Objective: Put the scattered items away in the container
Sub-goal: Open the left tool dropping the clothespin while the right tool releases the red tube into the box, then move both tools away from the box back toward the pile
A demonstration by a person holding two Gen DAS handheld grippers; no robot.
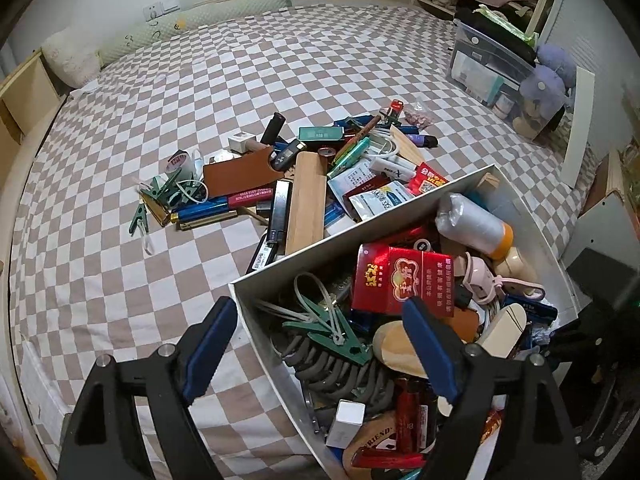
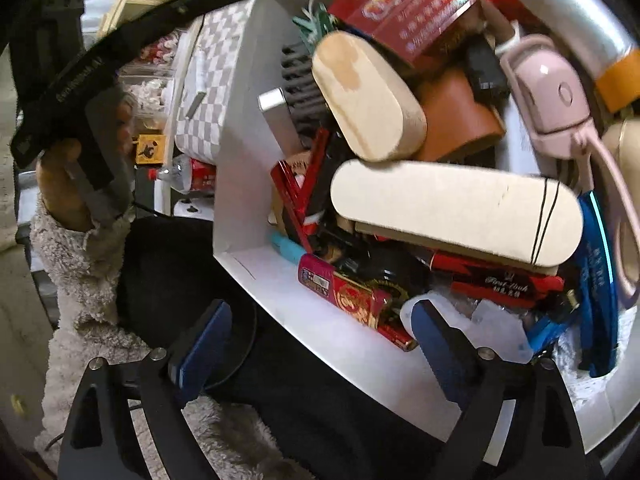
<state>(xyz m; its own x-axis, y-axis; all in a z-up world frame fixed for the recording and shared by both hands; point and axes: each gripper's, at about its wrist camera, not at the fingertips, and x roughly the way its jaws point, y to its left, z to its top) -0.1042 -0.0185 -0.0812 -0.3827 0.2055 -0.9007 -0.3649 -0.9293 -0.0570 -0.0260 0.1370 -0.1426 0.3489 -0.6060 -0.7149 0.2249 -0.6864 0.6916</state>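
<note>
Straddling the box (image 1: 360, 236) wall, your left gripper (image 1: 320, 344) is spread, nothing pinched, with loose items (image 1: 280, 184) piled on the bedspread (image 1: 120, 280) beyond. Your right gripper (image 2: 320, 344) is likewise spread over the box's near edge, above its heaped contents.

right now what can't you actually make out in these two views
- Bottom of the white box: buried under piled items in both wrist views.
- Items low in the scattered pile: left wrist view, covered by the wooden block and packets.
- Box's far corner: right wrist view, cut off by the frame edge.
- Print on the red carton: right wrist view, motion-blurred.
</note>
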